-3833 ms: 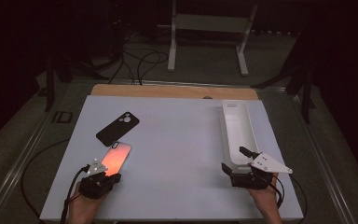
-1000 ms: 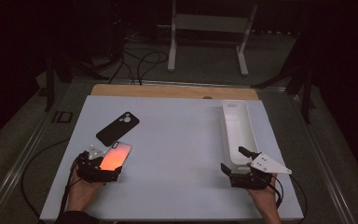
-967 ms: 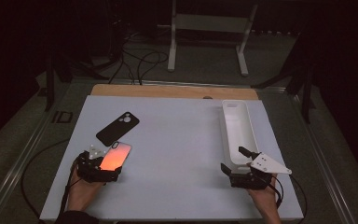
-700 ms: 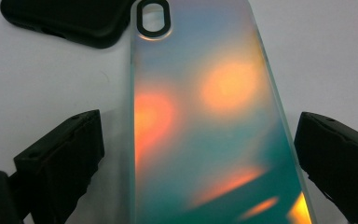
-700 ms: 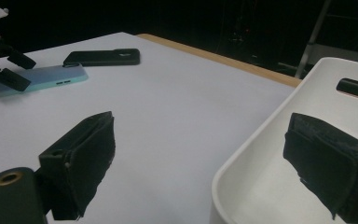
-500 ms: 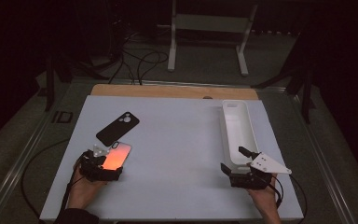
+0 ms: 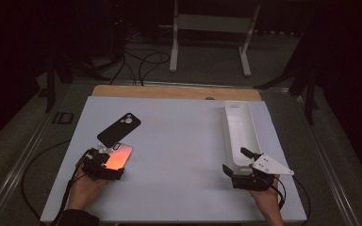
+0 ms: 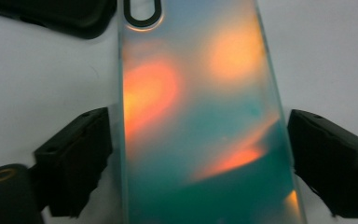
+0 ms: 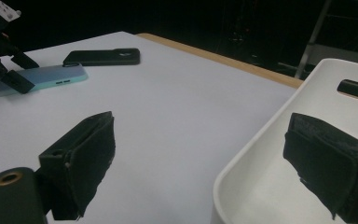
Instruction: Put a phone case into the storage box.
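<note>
A phone (image 7: pixel 118 157) with an iridescent orange and teal back lies flat on the white table (image 7: pixel 179 141). In the left gripper view this phone (image 8: pixel 200 116) lies between the jaws of my left gripper (image 8: pixel 198 140). The jaws have just been closing; each stands close to a long edge, with a thin gap still showing. A black phone case (image 7: pixel 119 129) lies just beyond it. My right gripper (image 7: pixel 234 160) rests open at the near end of a white tray (image 7: pixel 239 127), one jaw over the tray, the other over the table.
The right gripper view shows the tray's rim (image 9: pixel 279 116), the black case (image 9: pixel 102 57) and the left gripper (image 9: pixel 0 56) far across the table. A wooden strip (image 7: pixel 169 92) edges the table's far side. Cables trail from both grippers off the near edge.
My left gripper has slid forward along the phone's near end and its jaws have drawn in towards the phone's edges. The right gripper has not moved.
</note>
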